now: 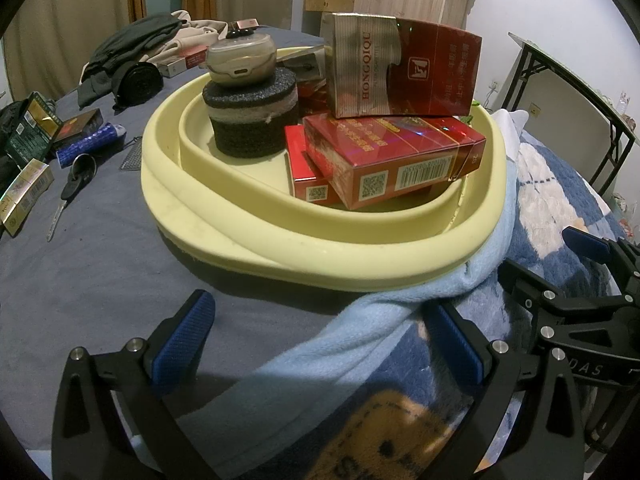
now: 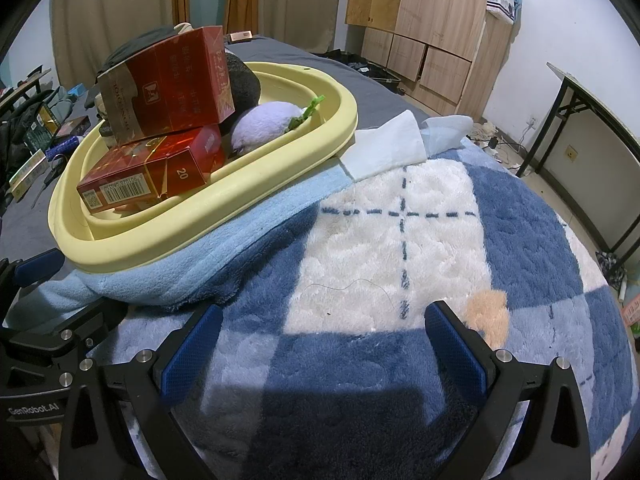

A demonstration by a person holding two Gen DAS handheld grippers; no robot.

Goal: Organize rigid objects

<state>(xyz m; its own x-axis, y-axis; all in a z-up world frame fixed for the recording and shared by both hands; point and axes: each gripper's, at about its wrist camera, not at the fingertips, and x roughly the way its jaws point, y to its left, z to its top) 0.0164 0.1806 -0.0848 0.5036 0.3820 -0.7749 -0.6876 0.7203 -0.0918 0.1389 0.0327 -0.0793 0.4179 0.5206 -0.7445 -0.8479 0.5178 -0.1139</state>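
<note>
1. Left tool [image 1: 320, 344]: fingers spread wide, nothing held; it is parked low at the near rim of the yellow basin [image 1: 280, 252].
2. Right tool [image 2: 320, 344]: also spread and empty, held over the plush blue-and-white blanket [image 2: 400, 240], with the basin off to its left.
3. Basin contents: red cigarette packs [image 1: 392, 156] are stacked flat, with a larger red-and-gold carton [image 1: 404, 68] laid on top. A dark foam puck [image 1: 250, 120] stands beside them, capped by a beige earbud case [image 1: 242, 58]. Stacking is judged to be for saving floor area in the basin.
4. A purple plush toy [image 2: 268, 128] is wedged behind the packs, seen only from the right wrist view.
5. Basin sits tilted: one side is propped on a light blue towel [image 2: 200, 256], the other on the grey bedsheet [image 1: 100, 240]. Tall stack on a tilted base is judged tip-prone.
6. Left loose on the sheet: a key [image 1: 68, 192], a blue cylinder [image 1: 88, 142], more boxes [image 1: 24, 196]. Task judged partly done.
7. Room: bed used as work surface, wooden wardrobe [image 2: 432, 32], curtains, and a folding table at the right.
</note>
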